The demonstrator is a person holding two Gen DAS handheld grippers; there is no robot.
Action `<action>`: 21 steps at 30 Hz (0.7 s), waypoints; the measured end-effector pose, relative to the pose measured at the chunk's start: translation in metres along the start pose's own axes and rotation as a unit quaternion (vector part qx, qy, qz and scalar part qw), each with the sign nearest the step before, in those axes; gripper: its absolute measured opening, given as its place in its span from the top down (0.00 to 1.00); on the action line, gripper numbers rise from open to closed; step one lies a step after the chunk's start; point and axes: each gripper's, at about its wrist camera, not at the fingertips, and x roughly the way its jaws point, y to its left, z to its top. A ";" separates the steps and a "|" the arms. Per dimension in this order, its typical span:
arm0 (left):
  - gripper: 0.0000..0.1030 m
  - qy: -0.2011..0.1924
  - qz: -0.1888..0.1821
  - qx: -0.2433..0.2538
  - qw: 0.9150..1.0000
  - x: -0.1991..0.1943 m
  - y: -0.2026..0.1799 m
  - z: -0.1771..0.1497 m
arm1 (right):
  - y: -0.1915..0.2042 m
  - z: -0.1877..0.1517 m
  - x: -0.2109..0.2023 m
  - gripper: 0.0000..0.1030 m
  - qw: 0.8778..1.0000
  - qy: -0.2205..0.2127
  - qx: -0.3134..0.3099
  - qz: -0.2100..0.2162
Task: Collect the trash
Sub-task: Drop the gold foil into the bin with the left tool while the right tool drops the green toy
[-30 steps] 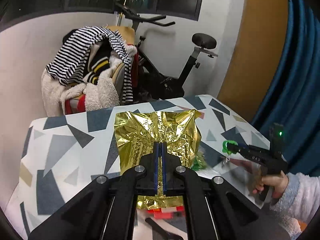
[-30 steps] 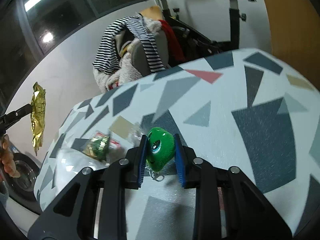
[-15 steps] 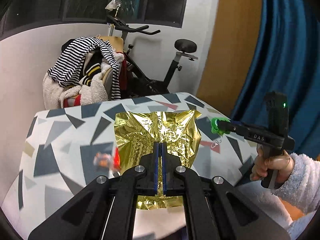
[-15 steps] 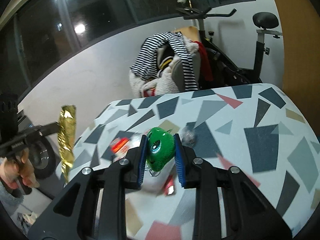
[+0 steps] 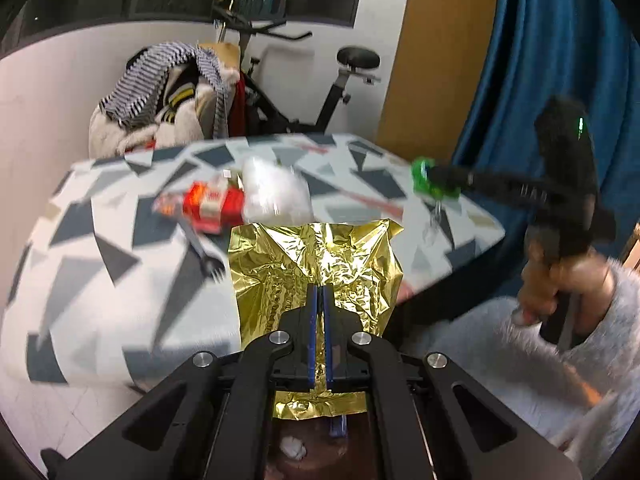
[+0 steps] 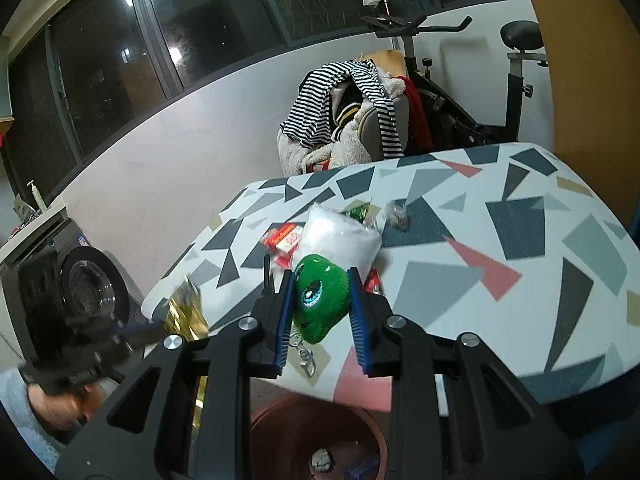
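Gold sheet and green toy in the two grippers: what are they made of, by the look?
Gold sheet: thin metallised foil or film, glossy; sharp crinkles with mirror-like glints. Whether plastic or metal, the look leaves open.
Green toy: likely soft plush, matte; fuzzy nap, a shiny eye patch, and a small metal clip hanging below.

A white wall (image 6: 168, 160) runs under dark windows (image 6: 224, 16) reflecting ceiling light. An exercise bike (image 6: 516, 80) stands beside a chair (image 6: 380, 120) piled with clothes. A blue curtain (image 5: 552, 60) hangs beside a wooden panel (image 5: 440, 52).
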 end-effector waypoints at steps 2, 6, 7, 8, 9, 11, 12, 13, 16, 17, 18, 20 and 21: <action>0.97 0.013 0.005 -0.001 1.000 0.008 -0.003 -0.017 | 0.001 -0.007 -0.001 0.72 1.000 0.006 0.001 0.000; 0.97 0.040 0.006 -0.011 0.999 0.029 -0.003 -0.043 | 0.001 -0.019 0.001 0.72 1.000 0.019 0.003 0.001; 0.97 0.049 0.006 -0.014 0.999 0.035 -0.003 -0.048 | 0.002 -0.022 0.002 0.72 1.000 0.023 0.004 0.001; 0.97 0.056 0.005 -0.016 0.998 0.041 -0.003 -0.052 | 0.003 -0.024 0.003 0.72 1.000 0.026 0.004 0.002; 0.97 0.062 0.005 -0.018 0.998 0.045 -0.004 -0.054 | 0.003 -0.025 0.005 0.72 1.000 0.027 0.004 0.002; 0.97 0.074 0.001 -0.027 0.997 0.055 -0.002 -0.059 | 0.004 -0.030 0.006 0.72 0.999 0.033 0.004 0.002; 0.97 0.081 0.000 -0.030 0.996 0.060 -0.002 -0.062 | 0.003 -0.032 0.007 0.72 0.999 0.035 0.005 0.002; 0.97 0.086 0.000 -0.032 0.996 0.065 -0.001 -0.064 | 0.003 -0.035 0.008 0.72 0.999 0.038 0.006 0.002; 0.95 0.099 -0.009 -0.031 0.995 0.074 -0.003 -0.068 | 0.002 -0.039 0.010 0.72 0.999 0.043 0.008 0.001; 0.95 0.104 -0.014 -0.028 0.994 0.076 -0.004 -0.069 | 0.001 -0.042 0.011 0.72 0.999 0.045 0.010 0.001; 0.94 0.105 -0.017 -0.027 0.994 0.077 -0.005 -0.069 | 0.001 -0.042 0.011 0.72 0.999 0.046 0.011 0.001; 0.77 0.103 -0.022 -0.023 0.994 0.076 -0.007 -0.069 | 0.000 -0.045 0.011 0.72 0.999 0.048 0.013 0.001; 0.68 0.100 -0.022 -0.021 0.995 0.074 -0.008 -0.068 | 0.000 -0.046 0.012 0.72 0.999 0.049 0.013 0.000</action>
